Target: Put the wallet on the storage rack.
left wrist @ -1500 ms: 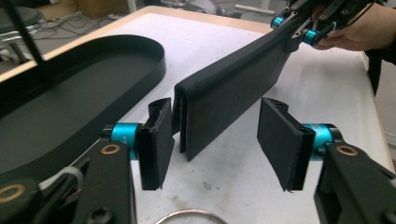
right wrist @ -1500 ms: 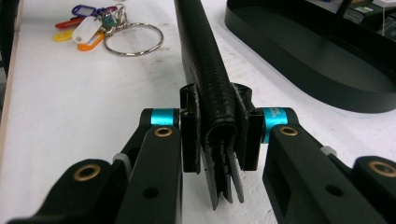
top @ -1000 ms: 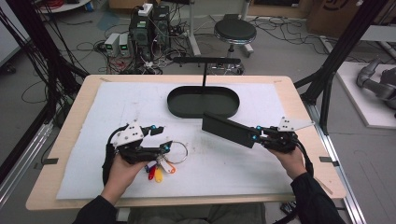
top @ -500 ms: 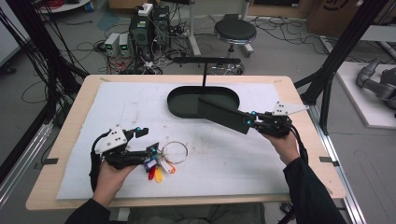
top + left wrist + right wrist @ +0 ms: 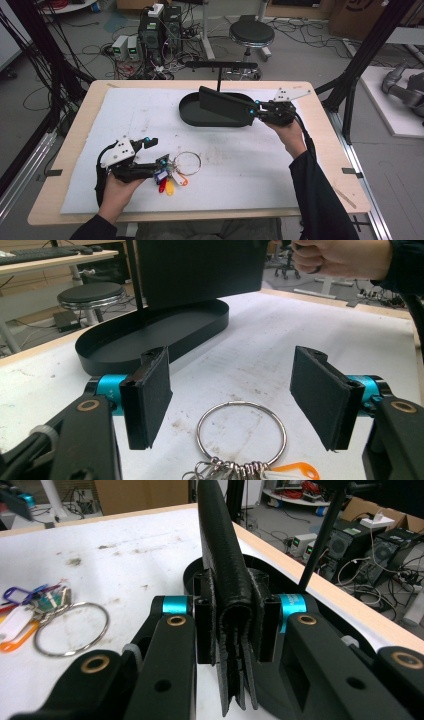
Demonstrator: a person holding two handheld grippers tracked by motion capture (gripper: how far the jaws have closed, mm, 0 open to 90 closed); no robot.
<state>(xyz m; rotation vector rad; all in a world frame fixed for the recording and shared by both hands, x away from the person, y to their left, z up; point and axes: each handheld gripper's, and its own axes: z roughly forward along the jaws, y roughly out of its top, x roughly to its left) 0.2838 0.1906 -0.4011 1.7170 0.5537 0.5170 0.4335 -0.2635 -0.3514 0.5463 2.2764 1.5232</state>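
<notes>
Your right claw [image 5: 256, 113] clamps black leather wallet [image 5: 222, 106] by folded edge, holding it tilted above black oval tray [image 5: 192, 119] at far side of counter [image 5: 310, 165]. Key ring [image 5: 186, 163] with coloured tags [image 5: 169, 181] lies on white mat [image 5: 150, 120] between pads of your left claw [image 5: 156, 156], jaws just opened wide, pads apart from ring.

black wallet [image 5: 223, 106] carried over oval tray [image 5: 190, 118], left claw [image 5: 159, 151] opened off key ring [image 5: 187, 163]

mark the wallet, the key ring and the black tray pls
wallet [image 5: 225, 106], high view, middle of its flat face
key ring [image 5: 241, 430], left gripper view, right side of the metal loop
black tray [image 5: 187, 116], high view, left outer wall
</notes>
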